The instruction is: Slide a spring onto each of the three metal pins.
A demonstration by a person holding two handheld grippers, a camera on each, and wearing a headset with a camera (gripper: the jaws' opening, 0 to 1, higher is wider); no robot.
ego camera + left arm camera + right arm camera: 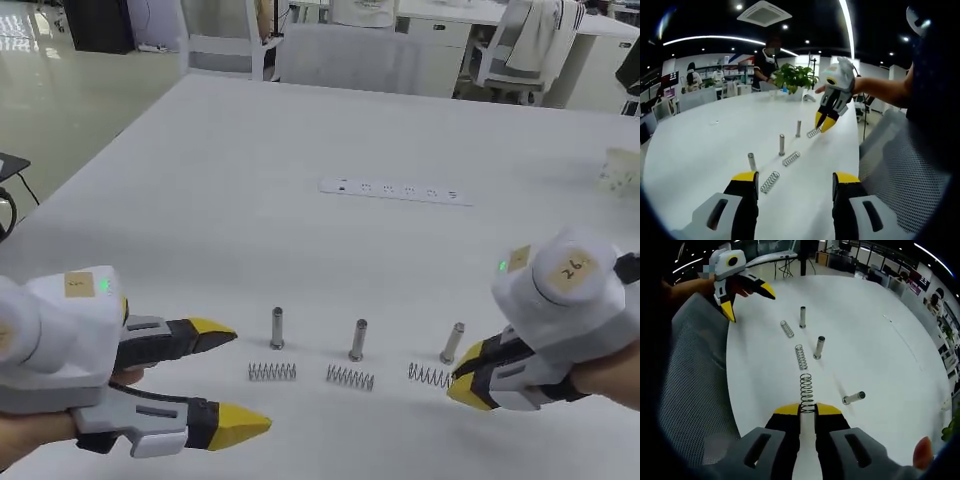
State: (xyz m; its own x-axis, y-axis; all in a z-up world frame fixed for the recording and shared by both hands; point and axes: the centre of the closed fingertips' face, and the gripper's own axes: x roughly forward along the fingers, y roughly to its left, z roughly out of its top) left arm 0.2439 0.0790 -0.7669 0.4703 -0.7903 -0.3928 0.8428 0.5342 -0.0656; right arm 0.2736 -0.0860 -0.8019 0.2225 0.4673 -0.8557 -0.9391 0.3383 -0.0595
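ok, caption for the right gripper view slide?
Right gripper shut on the end of the nearest spring, beside the nearest pin.

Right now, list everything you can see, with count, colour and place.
table: one, white, under everything
pins: three, silver, standing in a row near the person
springs: three, silver, lying one in front of each pin; the right spring has its end between the right gripper's jaws
power strip: one, white, on the table beyond the pins
plant: one, green, at the table's far end in the left gripper view
chair: one, grey mesh, beside the table's edge
left gripper: one, white and grey with yellow tips, open, left of the pins
right gripper: one, same colours, shut on the right spring
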